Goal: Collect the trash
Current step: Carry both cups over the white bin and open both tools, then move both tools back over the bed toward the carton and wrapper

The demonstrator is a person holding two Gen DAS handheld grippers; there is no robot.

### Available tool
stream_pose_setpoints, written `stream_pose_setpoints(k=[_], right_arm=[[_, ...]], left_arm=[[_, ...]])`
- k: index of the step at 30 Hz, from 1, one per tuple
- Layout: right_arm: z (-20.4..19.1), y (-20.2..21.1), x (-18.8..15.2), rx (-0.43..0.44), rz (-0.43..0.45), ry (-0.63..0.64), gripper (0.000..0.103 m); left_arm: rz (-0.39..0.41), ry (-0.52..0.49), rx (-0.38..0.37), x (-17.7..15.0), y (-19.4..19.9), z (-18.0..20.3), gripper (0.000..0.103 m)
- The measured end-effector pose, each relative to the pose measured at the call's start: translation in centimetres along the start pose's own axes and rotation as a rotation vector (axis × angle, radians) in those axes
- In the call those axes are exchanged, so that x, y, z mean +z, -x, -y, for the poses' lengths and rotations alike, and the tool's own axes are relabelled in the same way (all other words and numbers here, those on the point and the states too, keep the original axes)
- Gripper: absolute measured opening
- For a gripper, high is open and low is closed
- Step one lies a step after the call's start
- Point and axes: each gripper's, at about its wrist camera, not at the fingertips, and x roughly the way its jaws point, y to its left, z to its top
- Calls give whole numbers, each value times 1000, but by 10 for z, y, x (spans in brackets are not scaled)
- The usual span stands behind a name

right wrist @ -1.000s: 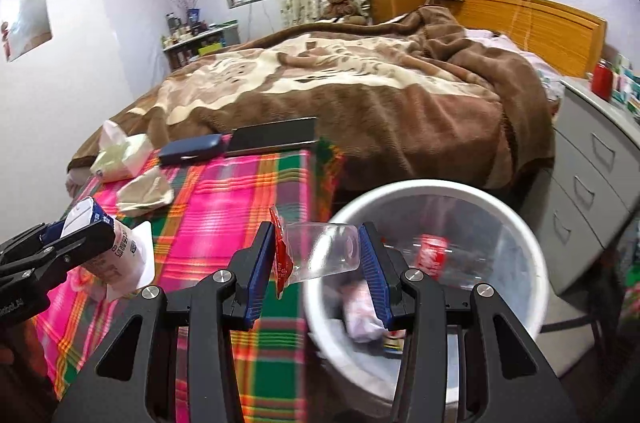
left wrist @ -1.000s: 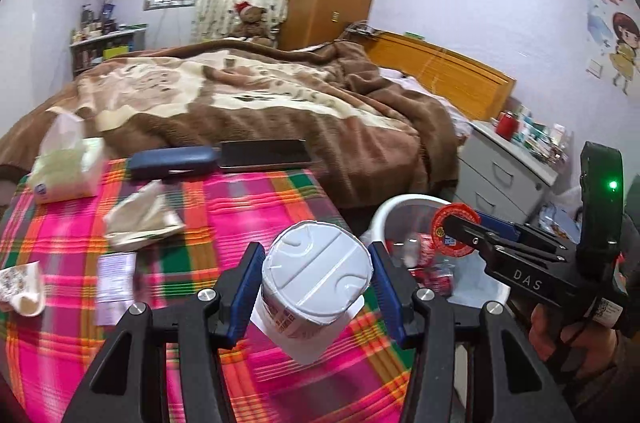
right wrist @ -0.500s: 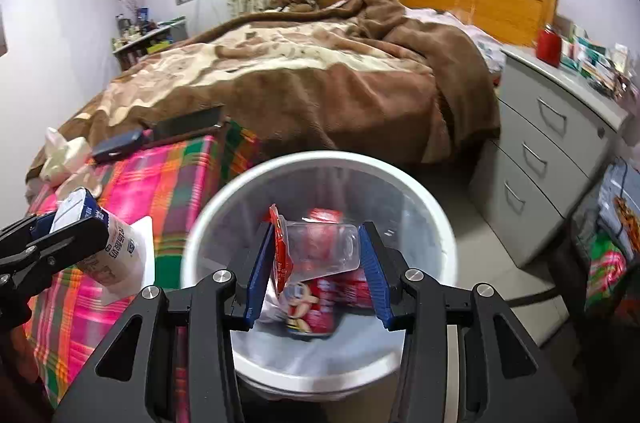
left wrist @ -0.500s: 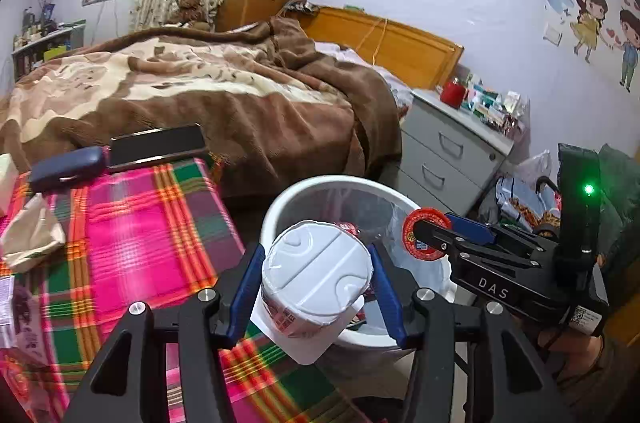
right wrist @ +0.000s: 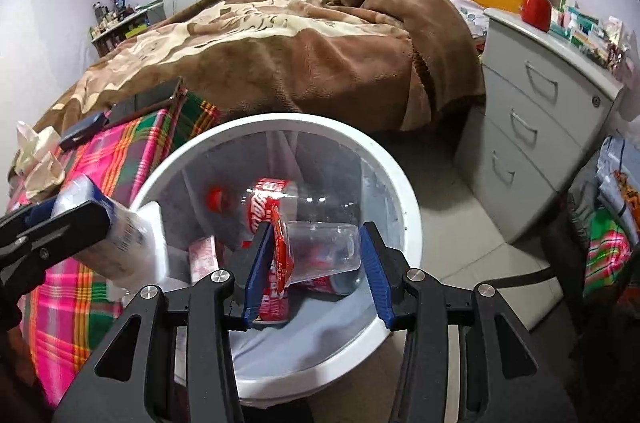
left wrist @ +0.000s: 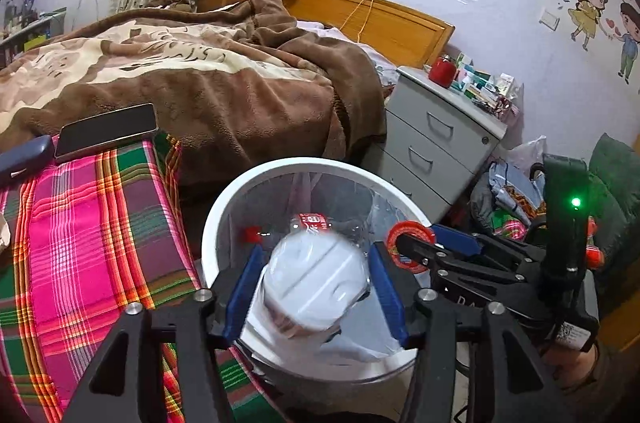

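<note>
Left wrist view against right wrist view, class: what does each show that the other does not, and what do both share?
Only the left wrist view: wall stickers of two children, and the green light on the right tool. Only the right wrist view: the window-side shelf and crumpled tissues on the plaid cloth. Both: the white bin, bed, drawers, white cup, clear cup, both over the bin.

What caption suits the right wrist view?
Right gripper, jaws just opening, drops a clear plastic cup over the white trash bin.
</note>
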Motion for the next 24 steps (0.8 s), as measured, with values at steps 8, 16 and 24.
stream_pose_setpoints(k=[8,16,24], right_arm=[[6,0,0,-11,4,-10,62],[0,10,1,7,33,-29,62],[-17,22,0,40,70,-25,62]], left_arm=[[-4,24,3,-3,-1,-7,64],[28,29,25,-8,22,-14,64],[64,53,76,-17,57,-27,64]])
